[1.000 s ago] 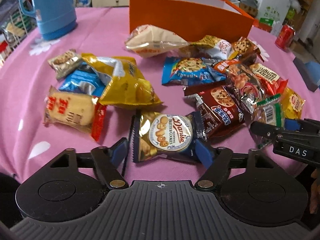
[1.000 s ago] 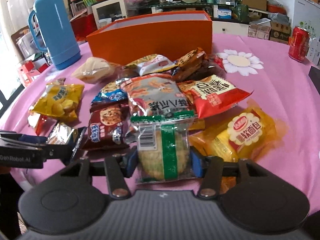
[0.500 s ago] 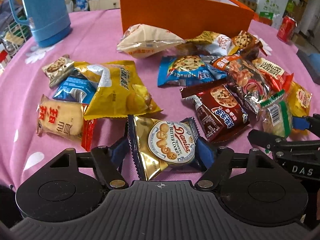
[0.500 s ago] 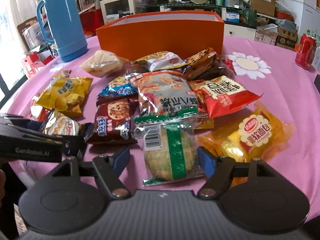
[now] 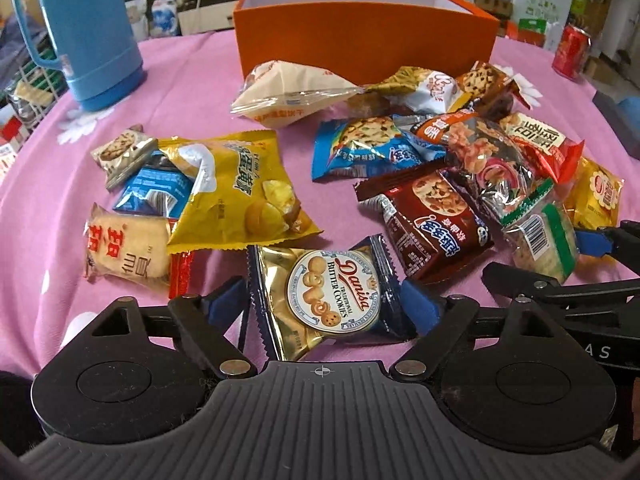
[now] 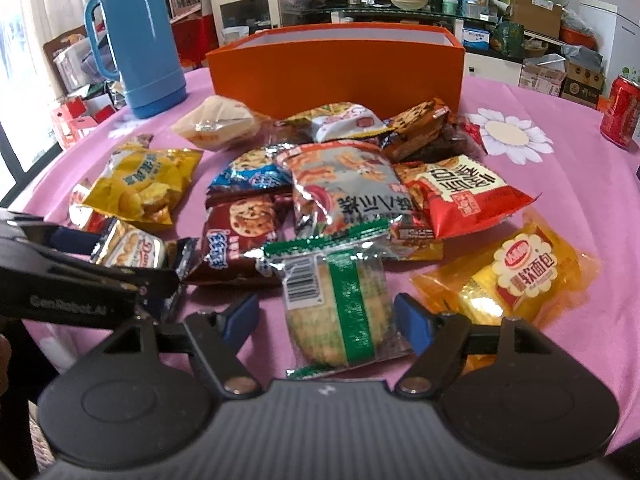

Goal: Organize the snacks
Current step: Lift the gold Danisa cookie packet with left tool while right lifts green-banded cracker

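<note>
Pickup is the step I judge to be in hand: my left gripper (image 5: 324, 306) has its jaws spread on either side of the Danisa butter cookie packet (image 5: 328, 296), and my right gripper (image 6: 326, 322) has its jaws spread around the green-banded rice cracker packet (image 6: 340, 312); neither pair looks to be pressing the wrapper, and both packets seem to lie on the pink table (image 5: 192, 80). The orange box (image 5: 364, 28) stands open at the far side, well behind the heap of snacks, and looks like the place they belong. Next I would close each pair squarely on its packet, lift clear of the neighbours, and carry over the box rim; the crinkly film may slip, so a firm pinch matters. The left view shows the yellow bag (image 5: 240, 188) and the small packets beside it in full; the right view alone shows the clear orange bread packet (image 6: 520, 276) whole, plus the red can (image 6: 620, 110) up close
</note>
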`<state>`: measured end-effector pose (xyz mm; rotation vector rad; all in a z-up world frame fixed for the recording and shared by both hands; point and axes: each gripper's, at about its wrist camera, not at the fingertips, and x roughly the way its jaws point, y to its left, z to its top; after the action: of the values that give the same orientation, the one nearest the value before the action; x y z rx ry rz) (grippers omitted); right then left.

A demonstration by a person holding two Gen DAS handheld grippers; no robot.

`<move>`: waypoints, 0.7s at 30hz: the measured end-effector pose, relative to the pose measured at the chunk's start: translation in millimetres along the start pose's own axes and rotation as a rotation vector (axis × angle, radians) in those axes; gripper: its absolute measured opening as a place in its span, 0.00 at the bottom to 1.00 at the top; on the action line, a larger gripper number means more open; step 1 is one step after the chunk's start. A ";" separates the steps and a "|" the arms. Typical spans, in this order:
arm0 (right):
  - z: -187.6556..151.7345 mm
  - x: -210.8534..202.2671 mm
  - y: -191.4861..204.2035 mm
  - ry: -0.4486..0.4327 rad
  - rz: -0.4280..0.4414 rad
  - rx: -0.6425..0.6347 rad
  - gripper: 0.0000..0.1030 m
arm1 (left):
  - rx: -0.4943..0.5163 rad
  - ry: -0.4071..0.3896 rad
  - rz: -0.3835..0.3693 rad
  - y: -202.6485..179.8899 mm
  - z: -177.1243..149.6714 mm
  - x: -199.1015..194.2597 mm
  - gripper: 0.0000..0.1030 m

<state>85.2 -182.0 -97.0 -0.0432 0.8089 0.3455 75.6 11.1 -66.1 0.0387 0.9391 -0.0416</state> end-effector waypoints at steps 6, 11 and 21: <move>1.1 -3.1 -0.9 -0.020 -0.009 0.004 0.74 | 0.025 -0.004 0.001 -5.2 -1.5 -0.5 0.58; -0.5 3.0 9.5 0.003 -0.035 -0.073 0.61 | -0.001 0.010 -0.038 2.2 -5.2 2.8 0.25; 8.6 -42.6 3.0 -0.090 0.025 -0.018 0.48 | -0.104 -0.021 -0.150 35.0 6.2 -40.2 0.00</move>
<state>63.1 -189.9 -60.3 -0.0346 0.7179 0.3758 58.7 46.5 -29.4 -0.1282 0.9203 -0.1311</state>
